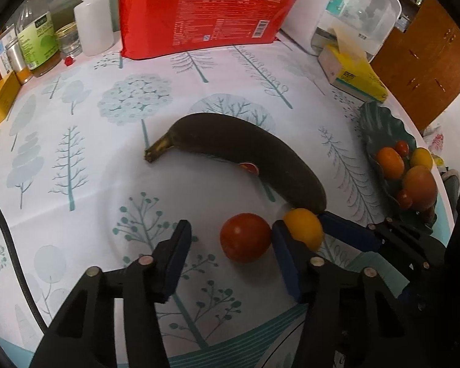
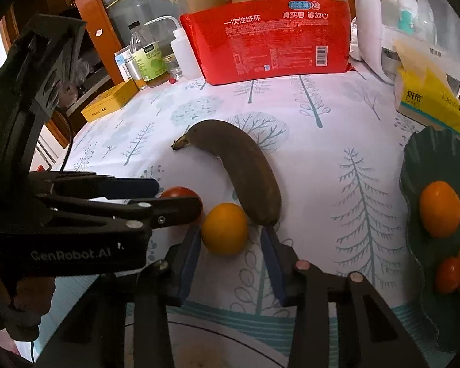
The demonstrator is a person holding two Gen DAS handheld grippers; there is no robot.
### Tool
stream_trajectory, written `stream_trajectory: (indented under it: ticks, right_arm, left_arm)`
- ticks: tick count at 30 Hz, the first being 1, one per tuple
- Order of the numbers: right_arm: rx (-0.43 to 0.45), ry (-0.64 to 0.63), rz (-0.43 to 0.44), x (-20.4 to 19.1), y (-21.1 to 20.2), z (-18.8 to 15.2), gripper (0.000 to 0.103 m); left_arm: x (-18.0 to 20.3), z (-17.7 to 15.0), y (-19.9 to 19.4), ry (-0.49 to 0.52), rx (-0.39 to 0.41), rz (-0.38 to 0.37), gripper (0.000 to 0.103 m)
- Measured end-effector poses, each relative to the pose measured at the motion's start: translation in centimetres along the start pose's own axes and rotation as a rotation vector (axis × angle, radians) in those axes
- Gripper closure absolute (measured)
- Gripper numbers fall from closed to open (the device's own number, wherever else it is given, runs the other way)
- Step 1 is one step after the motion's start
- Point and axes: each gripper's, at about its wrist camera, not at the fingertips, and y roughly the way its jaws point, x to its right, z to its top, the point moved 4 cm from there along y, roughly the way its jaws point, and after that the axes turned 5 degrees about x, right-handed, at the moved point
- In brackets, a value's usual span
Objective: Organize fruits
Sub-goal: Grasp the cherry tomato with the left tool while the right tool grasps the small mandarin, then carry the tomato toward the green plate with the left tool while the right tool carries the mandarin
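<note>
Green dish [image 1: 380, 128] at right edge holds a few oranges and small tomatoes. Mid-frame, dark banana [image 1: 245, 150] lies on the tablecloth. Left gripper [image 1: 230, 245] straddles a red tomato [image 1: 245, 237], not pinching; right gripper [image 2: 230, 245] likewise around the yellow one [image 2: 225, 228].

The big red bag [image 2: 276, 40] of paper cups has white words on it: "一次性纸杯". Next to them it says "真实惠 够放心". A small blue sign above ends in "NB". A white barcode sits low on its right side.

The black left tool [image 2: 174, 197] has grey letters on its side: "GenRobot.AI".

The yellow tissue box [image 2: 429, 104] has the word "BABO" on it.

The green label on the bottle [image 2: 151, 61] is too small to read.
</note>
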Motion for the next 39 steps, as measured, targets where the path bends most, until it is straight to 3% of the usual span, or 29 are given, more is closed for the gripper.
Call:
stream_trajectory:
  ticks: [4,7,25,39]
  right_arm:
    - [-0.001,0.000,0.015,-0.1,-0.1,0.0,0.072]
    - [-0.002,-0.012,0.006,-0.4,-0.1,0.1,0.072]
    - [-0.029,0.056,0.022,0.0,-1.9,-1.8,0.072]
    - [-0.050,0.098,0.024,1.7,-7.2,-5.2,0.072]
  left_arm:
    - [0.4,-0.2,-0.1,0.007,0.005,-0.022,0.065]
    - [0.6,-0.2,-0.3,0.009,0.009,-0.032,0.070]
    - [-0.2,-2.6,-2.8,-0.045,-0.004,0.026,0.071]
    - [4.1,-5.9,-6.8,-0.062,0.006,0.041,0.071]
